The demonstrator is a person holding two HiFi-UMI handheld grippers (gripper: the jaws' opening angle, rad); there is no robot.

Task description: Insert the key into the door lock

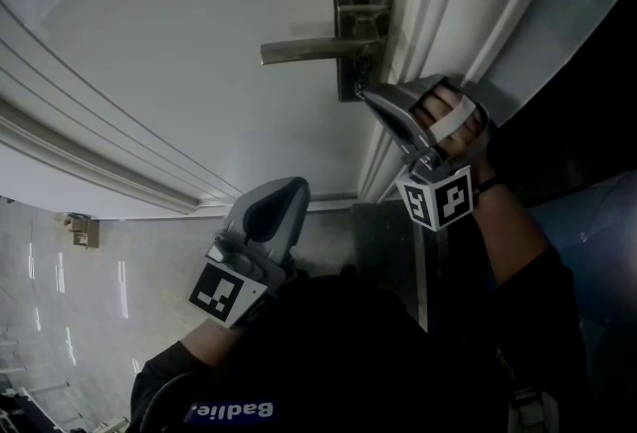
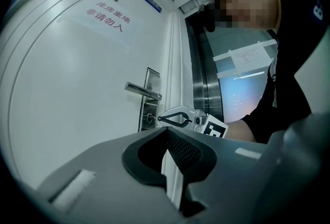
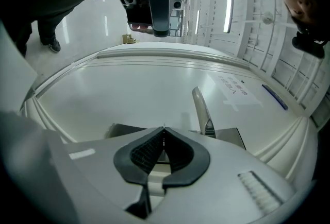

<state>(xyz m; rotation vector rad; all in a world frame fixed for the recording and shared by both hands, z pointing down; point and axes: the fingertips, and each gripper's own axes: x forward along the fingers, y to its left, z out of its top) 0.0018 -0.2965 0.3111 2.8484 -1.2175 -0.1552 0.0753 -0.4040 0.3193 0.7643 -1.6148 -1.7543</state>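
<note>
A metal lock plate [image 1: 365,3] with a lever handle [image 1: 318,50] is on the white door [image 1: 179,43]. My right gripper [image 1: 363,93] is level with its tips at the plate's lower end, below the handle. The left gripper view shows those tips [image 2: 160,118] just off the keyhole [image 2: 149,117]. Its jaws are shut, and a thin sliver of metal, the key [image 3: 164,126], pokes out between the tips. My left gripper [image 1: 289,184] hangs back from the door, lower and to the left, shut with nothing in it.
A notice with red characters [image 2: 105,14] is stuck high on the door. The door's moulded frame [image 1: 418,13] runs just right of the lock, with a shiny metal panel [image 2: 206,89] beyond it. Pale floor tiles [image 1: 60,282] lie below.
</note>
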